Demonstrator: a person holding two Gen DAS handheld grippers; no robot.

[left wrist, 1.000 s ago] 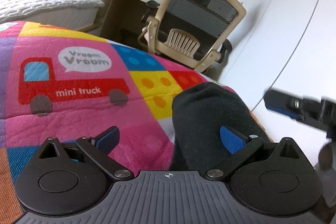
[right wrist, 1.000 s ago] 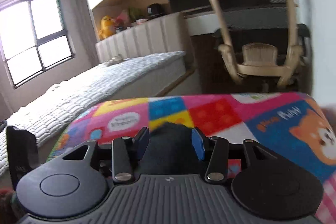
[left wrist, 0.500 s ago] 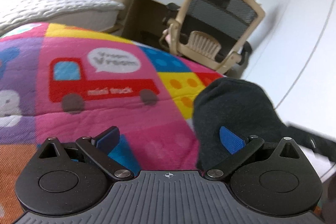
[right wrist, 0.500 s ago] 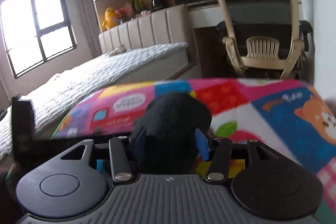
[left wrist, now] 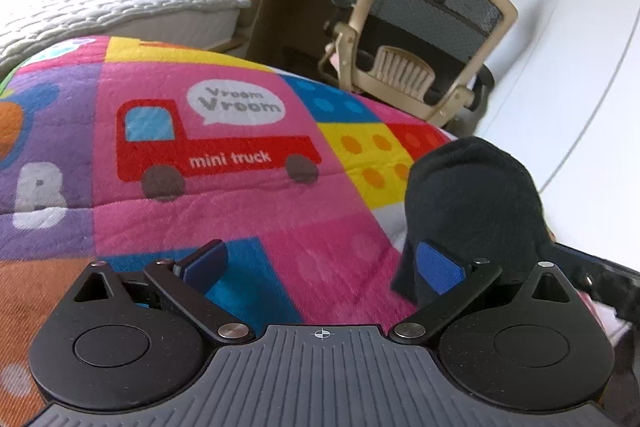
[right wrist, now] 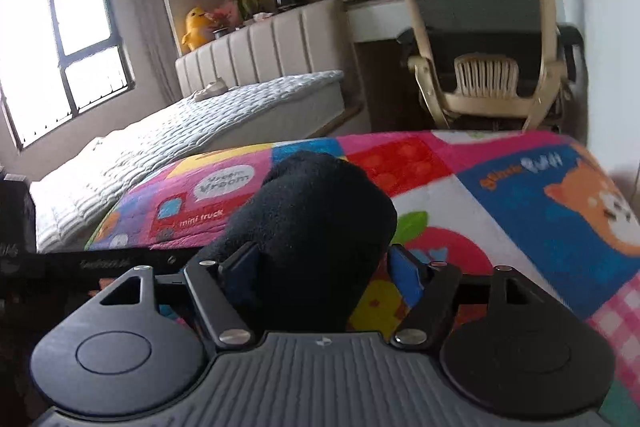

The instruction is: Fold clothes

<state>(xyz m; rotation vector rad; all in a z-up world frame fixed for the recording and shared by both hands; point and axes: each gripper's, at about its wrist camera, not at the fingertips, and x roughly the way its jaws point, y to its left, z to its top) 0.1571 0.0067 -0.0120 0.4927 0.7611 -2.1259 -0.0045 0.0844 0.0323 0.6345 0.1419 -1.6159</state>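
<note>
Since a second ago, drawn nearer to the black fleecy folded garment [right wrist: 312, 227], now between the right gripper [right wrist: 324, 271]'s opening blue pads. Left gripper [left wrist: 320, 263] spread wide, empty, garment at its right finger. Best let go fully before backing off.

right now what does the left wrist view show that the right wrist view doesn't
Only the left wrist view shows the left gripper, its jaws wide open over the play mat with nothing between them, and the white B patch.

Only the right wrist view shows the window, the yellow plush toy, the orange dog patch, and the right gripper, its jaws opening around the black garment.

Both show the garment, the mini truck patch, the bed and the office chair.
</note>
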